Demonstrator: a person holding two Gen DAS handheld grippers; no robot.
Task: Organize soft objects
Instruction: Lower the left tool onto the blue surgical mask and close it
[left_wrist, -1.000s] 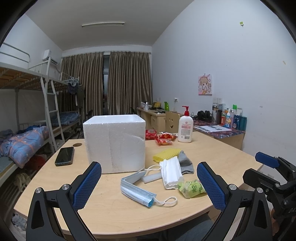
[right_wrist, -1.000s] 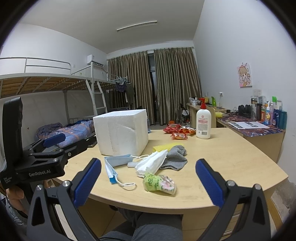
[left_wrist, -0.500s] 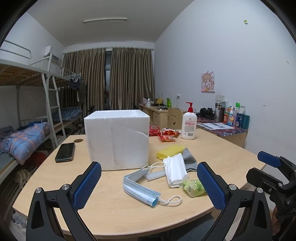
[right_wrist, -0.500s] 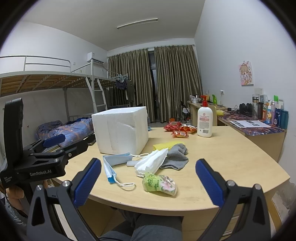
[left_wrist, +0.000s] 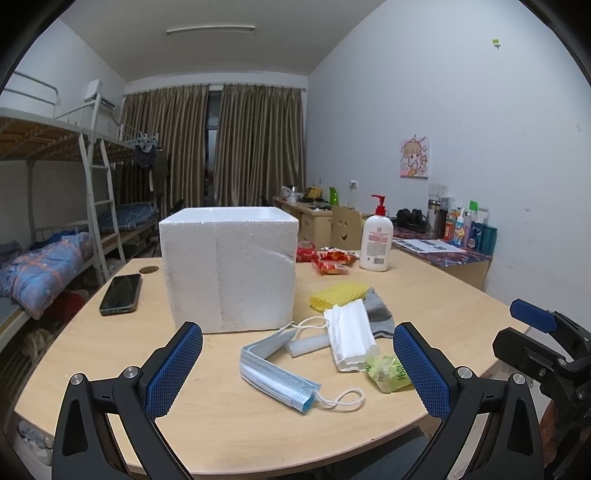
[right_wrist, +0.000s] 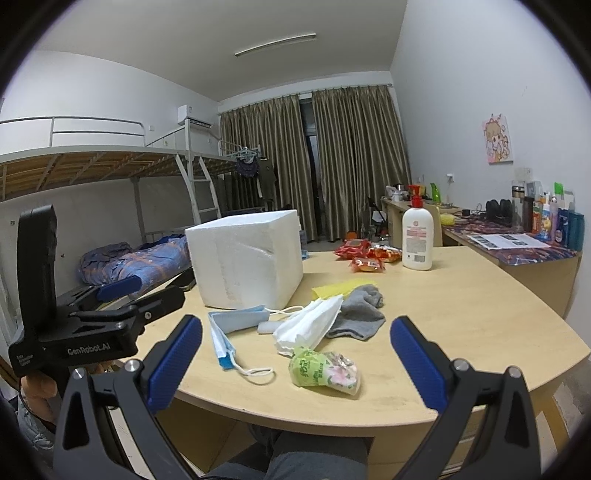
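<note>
Pre-grasp: left gripper (left_wrist: 297, 373) and right gripper (right_wrist: 295, 365) fingers spread wide, empty. Blue pleated face mask (left_wrist: 275, 373) lies on wooden surface (left_wrist: 221, 417) beside white foam box (left_wrist: 229, 267). Next: likely descend, pinch mask.

One white foam box (left_wrist: 229, 269), one blue pleated mask (left_wrist: 275, 376), one white folded mask (left_wrist: 351, 339). One grey sock (left_wrist: 376, 314), one yellow ribbed sponge (left_wrist: 338, 293), one green tissue packet (left_wrist: 388, 373). Three red snack packets (left_wrist: 330, 258), one white pump bottle (left_wrist: 376, 242), one black phone (left_wrist: 121, 293).

On the tabletop (left_wrist: 229, 417) a foam box (left_wrist: 229, 269) stands behind two masks (left_wrist: 275, 373), a sock (left_wrist: 376, 314) and a packet (left_wrist: 388, 373); a phone (left_wrist: 121, 294) lies left of the box
</note>
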